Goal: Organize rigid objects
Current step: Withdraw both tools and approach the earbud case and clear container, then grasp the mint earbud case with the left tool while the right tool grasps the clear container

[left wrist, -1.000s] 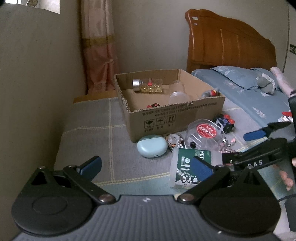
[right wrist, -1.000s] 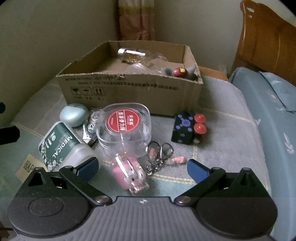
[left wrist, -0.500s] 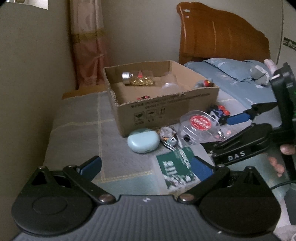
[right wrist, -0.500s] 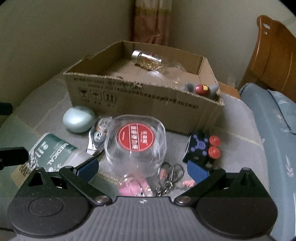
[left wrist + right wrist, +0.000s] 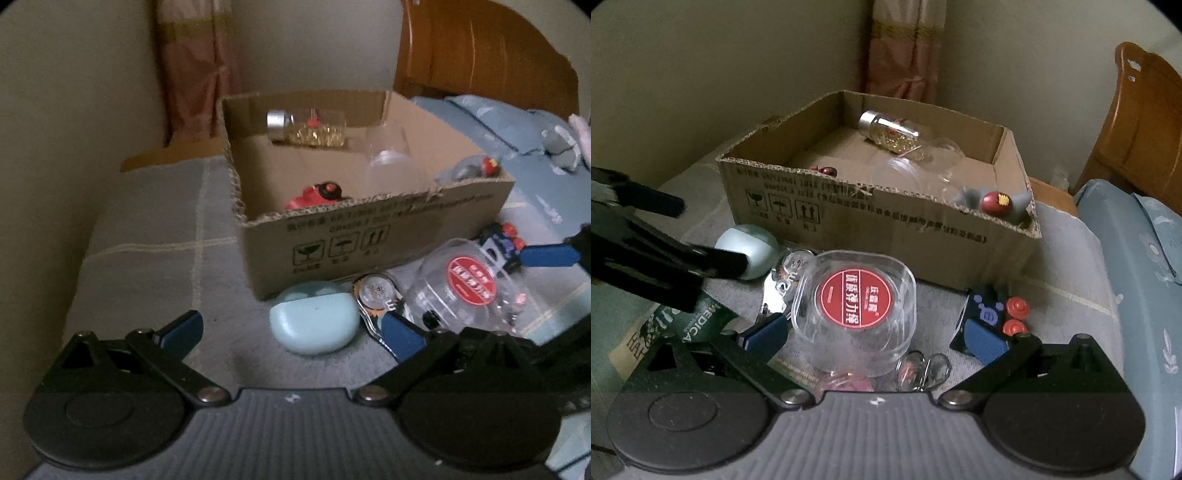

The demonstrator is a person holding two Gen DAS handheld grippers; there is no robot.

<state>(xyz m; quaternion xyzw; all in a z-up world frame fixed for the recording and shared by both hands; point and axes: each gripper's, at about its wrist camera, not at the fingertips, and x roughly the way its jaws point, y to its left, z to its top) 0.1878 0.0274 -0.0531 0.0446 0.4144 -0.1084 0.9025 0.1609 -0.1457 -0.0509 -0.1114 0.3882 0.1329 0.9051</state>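
Observation:
My left gripper [image 5: 291,334] is open just in front of a mint-green oval case [image 5: 314,321] on the grey blanket. My right gripper [image 5: 875,334] is open, with a clear round container with a red label [image 5: 864,306] lying between its blue fingers [image 5: 764,332]. A silver nail clipper [image 5: 775,284] lies between the case [image 5: 750,251] and the container. A black toy block with red buttons [image 5: 986,310] sits by the right finger. A green medical bottle [image 5: 698,325] lies at the left. The left gripper [image 5: 709,234] shows from the side, its lower finger against the mint case.
An open cardboard box [image 5: 886,214] stands behind the items, holding a glass bottle of gold beads [image 5: 890,133], a clear dome [image 5: 905,173], a grey-and-red toy [image 5: 993,201] and a red toy [image 5: 314,194]. Keyrings [image 5: 923,369] lie near me. A wooden headboard [image 5: 480,62] and blue bedding [image 5: 1137,258] are on the right.
Both grippers moved forward toward the items. The left closed in on the mint case and lost sight of the green bottle. The right came up around the clear container.

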